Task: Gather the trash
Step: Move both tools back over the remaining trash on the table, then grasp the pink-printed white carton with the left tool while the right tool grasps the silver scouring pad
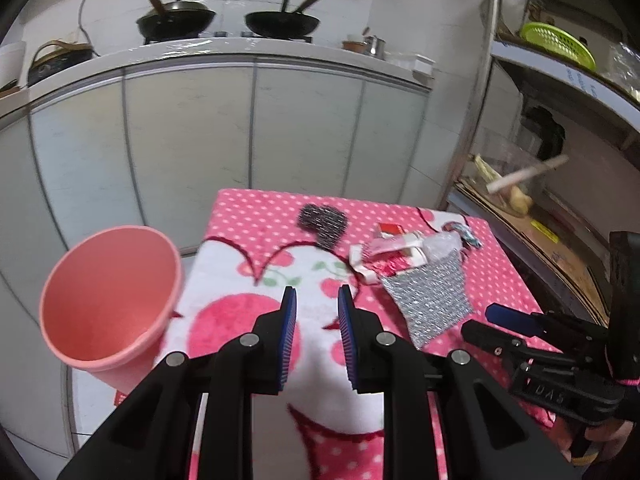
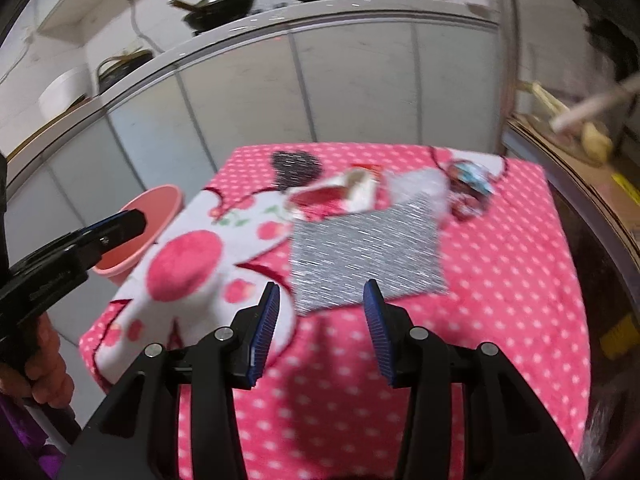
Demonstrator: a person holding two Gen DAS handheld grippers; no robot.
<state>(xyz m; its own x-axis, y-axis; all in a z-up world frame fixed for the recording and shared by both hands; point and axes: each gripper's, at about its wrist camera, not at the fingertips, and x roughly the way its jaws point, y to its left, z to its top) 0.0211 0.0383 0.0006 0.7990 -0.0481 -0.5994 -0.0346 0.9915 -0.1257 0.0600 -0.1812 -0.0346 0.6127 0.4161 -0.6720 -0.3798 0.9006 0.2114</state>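
A heap of trash lies at the far right of the table: a silver foil bag, red-and-white wrappers and a crumpled colourful wrapper. Beside the table's left edge is a pink bin, its mouth turned towards me. My left gripper hovers over the cloth left of the heap, its jaws narrow but apart with nothing between them. Just short of the foil bag, my right gripper is open and holds nothing.
A pink dotted cloth covers the small table. A dark glittery heart shows on it at the back. White cabinet doors stand behind, under a counter with two woks. Metal shelves stand to the right.
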